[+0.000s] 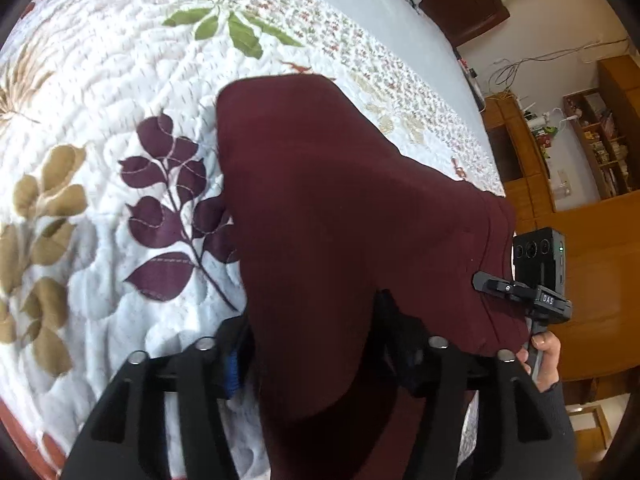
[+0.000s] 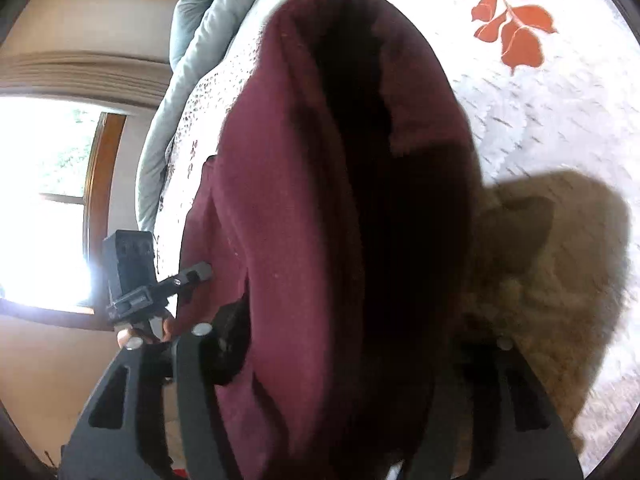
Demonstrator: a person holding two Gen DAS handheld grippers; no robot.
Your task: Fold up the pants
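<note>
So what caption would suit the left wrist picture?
Both grippers hold maroon pants lifted over a leaf-patterned quilt.

"das" on right gripper (image 1: 486, 282) clamp block; nothing else readable.

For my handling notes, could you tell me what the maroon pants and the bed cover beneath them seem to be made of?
The maroon pants look like a soft, matte knit, perhaps cotton jersey: they drape in rounded folds without shine. The bed cover appears to be a quilted cotton spread, puffy between stitch lines, with leaf shapes outlined in stitching.
</note>
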